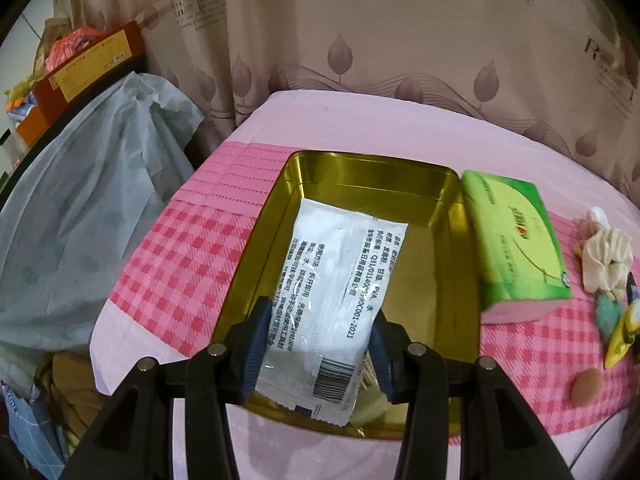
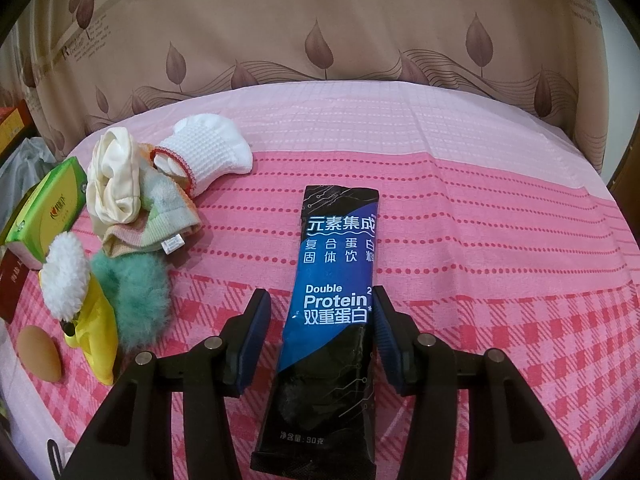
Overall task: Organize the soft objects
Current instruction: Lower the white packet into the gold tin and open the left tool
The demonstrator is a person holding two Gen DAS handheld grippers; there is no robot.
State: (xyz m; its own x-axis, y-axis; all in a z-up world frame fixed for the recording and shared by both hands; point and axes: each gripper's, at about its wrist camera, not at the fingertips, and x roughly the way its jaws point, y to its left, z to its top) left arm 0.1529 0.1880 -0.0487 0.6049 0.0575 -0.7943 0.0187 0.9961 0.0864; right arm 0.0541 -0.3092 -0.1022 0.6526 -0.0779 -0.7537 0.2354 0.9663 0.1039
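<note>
Left gripper [image 1: 316, 344] pads flank a white sachet [image 1: 332, 304] lying in the gold tin [image 1: 456, 216], contact unclear. Right gripper [image 2: 320, 340] open around a Double Protein pouch [image 2: 336, 288] flat on the pink cloth [image 2: 500, 240]. Green tissue pack [image 1: 516, 248] beside tin; white sock [image 2: 204, 152] further back.

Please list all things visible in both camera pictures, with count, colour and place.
tin box: 1, gold, on cloth, open
white packet: 1, white, in tin box
tissue pack: 1, green, right of tin box
protein packet: 1, blue-black, on cloth
sock: 1, white, far left
towel: 1, pastel, beside sock
pompom: 1, teal, left
tablecloth: 1, pink
left gripper: astride white packet
right gripper: astride protein packet, open
</note>
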